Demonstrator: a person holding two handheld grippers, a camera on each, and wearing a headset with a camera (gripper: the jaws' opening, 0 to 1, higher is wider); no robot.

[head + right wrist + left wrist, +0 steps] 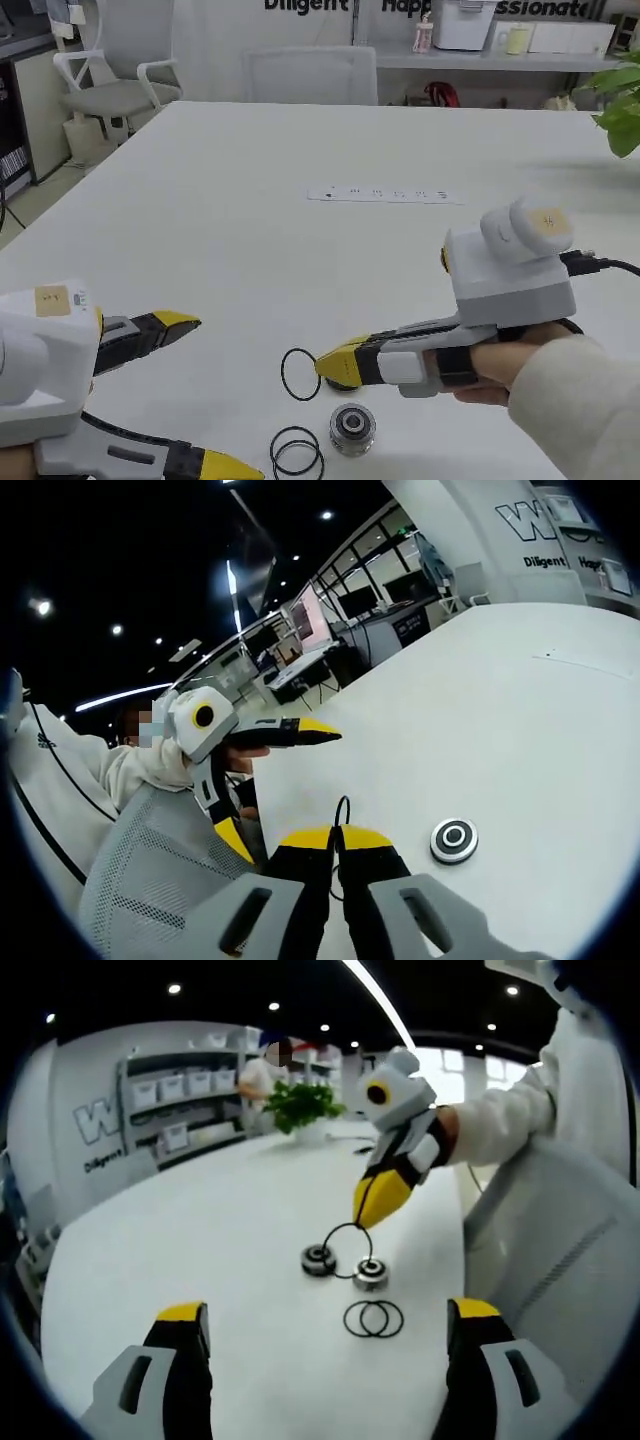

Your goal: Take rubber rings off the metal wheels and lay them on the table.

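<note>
My right gripper [333, 366] is shut on a black rubber ring [299, 374], which hangs from its yellow tips just over the table. The thin ring [343, 810] sticks up between the shut jaws in the right gripper view. A metal wheel [352, 425] stands bare just in front of those tips, and a second wheel [318, 1259] sits beside it, mostly hidden under the tips in the head view. Two loose rings [297, 451] lie overlapping on the table. My left gripper [205, 395] is open at the near left, a hand's width from the rings, holding nothing.
The white table [300, 250] stretches far ahead, with a white power strip [385, 194] lying flat at its middle. Chairs [110, 80] stand past the far edge. A green plant [620, 110] leans in at the far right.
</note>
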